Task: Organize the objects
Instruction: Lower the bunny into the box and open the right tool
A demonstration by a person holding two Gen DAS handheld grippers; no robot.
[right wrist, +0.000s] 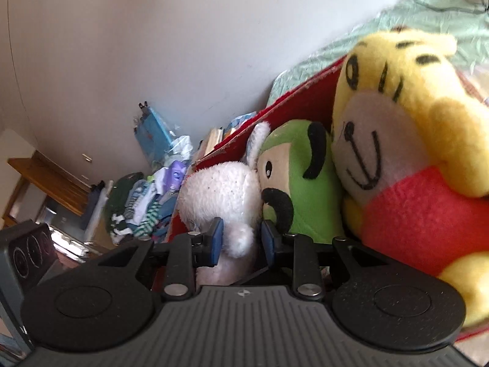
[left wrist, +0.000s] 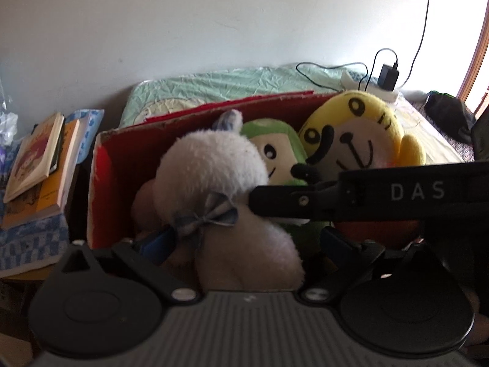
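Observation:
A red cardboard box (left wrist: 122, 153) (right wrist: 305, 98) holds three plush toys. A white bunny plush (left wrist: 211, 162) (right wrist: 220, 192) with a blue bow sits nearest. A green plush (left wrist: 275, 143) (right wrist: 299, 189) is in the middle, and a yellow bear in a red shirt (left wrist: 360, 128) (right wrist: 397, 116) is on the right. My left gripper (left wrist: 247, 244) is open wide, with the bunny's lower body between its fingers. My right gripper (right wrist: 243, 240) reaches in from the right, and its blue pads pinch a white paw of the bunny. Its black arm (left wrist: 366, 195) crosses the left wrist view.
The box rests on a bed with a pale green sheet (left wrist: 229, 82). A stack of books (left wrist: 39, 165) lies on a blue patterned cloth (left wrist: 30, 238) to the left. A charger and cable (left wrist: 388, 76) and a dark bag (left wrist: 449, 116) lie behind. A clothes pile (right wrist: 137, 211) sits along the wall.

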